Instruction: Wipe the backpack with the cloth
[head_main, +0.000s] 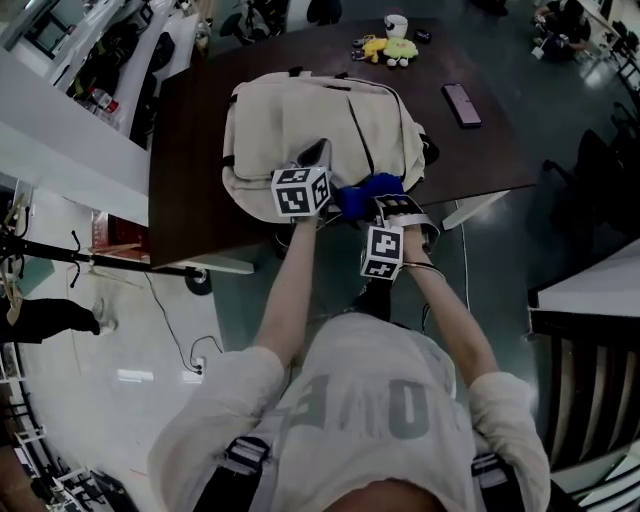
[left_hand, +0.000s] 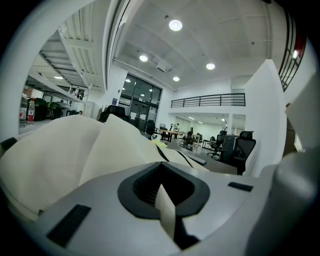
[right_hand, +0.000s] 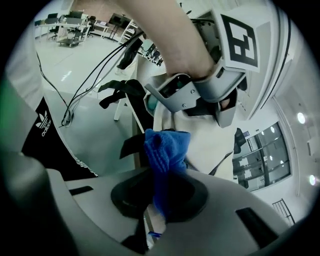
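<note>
A beige backpack (head_main: 300, 120) lies flat on the dark table (head_main: 190, 160), near its front edge. My left gripper (head_main: 317, 156) rests on the backpack's near side. In the left gripper view the left gripper (left_hand: 165, 202) is shut on a thin beige strip of the backpack (left_hand: 70, 150). My right gripper (head_main: 378, 205) is just right of it, shut on a blue cloth (head_main: 368, 190) that touches the backpack's near right corner. In the right gripper view the blue cloth (right_hand: 167, 150) sticks up from the shut jaws against the backpack (right_hand: 205, 145), below the left gripper (right_hand: 200, 95).
A black phone (head_main: 461, 104) lies on the table to the right. A yellow plush toy (head_main: 390, 47) and a white cup (head_main: 396, 24) stand at the far edge. White desks (head_main: 60, 150) are on the left, black chairs (head_main: 600, 170) on the right.
</note>
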